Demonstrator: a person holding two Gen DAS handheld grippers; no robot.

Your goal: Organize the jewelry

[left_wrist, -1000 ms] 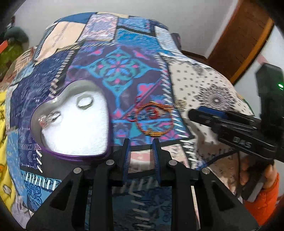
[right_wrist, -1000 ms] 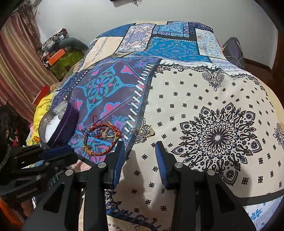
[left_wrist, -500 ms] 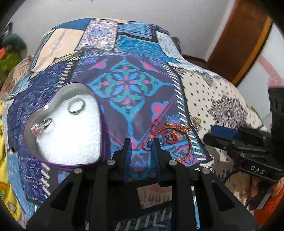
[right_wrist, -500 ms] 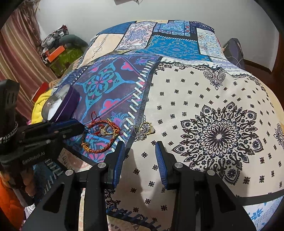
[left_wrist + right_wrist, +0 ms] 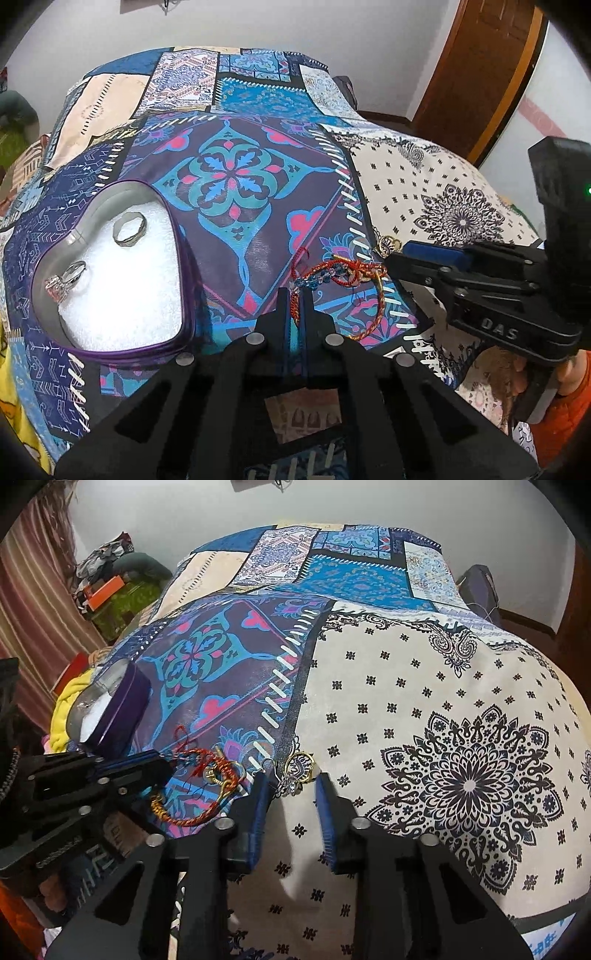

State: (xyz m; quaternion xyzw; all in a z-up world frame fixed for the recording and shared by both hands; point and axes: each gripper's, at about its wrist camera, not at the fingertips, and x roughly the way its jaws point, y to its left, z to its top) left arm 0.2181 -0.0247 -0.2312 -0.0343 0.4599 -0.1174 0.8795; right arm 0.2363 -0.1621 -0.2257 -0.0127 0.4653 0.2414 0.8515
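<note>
A purple heart-shaped jewelry box (image 5: 110, 280) with white padding lies open on the patterned bedspread; two rings (image 5: 129, 229) rest in it. A red and gold cord bracelet (image 5: 343, 277) lies right of the box. My left gripper (image 5: 294, 295) is shut on the bracelet's near-left part. The bracelet (image 5: 199, 782) and box (image 5: 114, 709) also show in the right wrist view. A pair of ornate earrings (image 5: 299, 771) lies on the cream patch, between the open fingers of my right gripper (image 5: 290, 782).
The bed carries a patchwork bedspread (image 5: 443, 701). Clothes and clutter (image 5: 107, 583) sit on the floor at far left. A wooden door (image 5: 480, 74) stands at the far right, and a dark bag (image 5: 480, 587) sits past the bed.
My left gripper moved forward and right to the bracelet and closed on it. My right gripper moved forward so its open fingers now flank the earrings.
</note>
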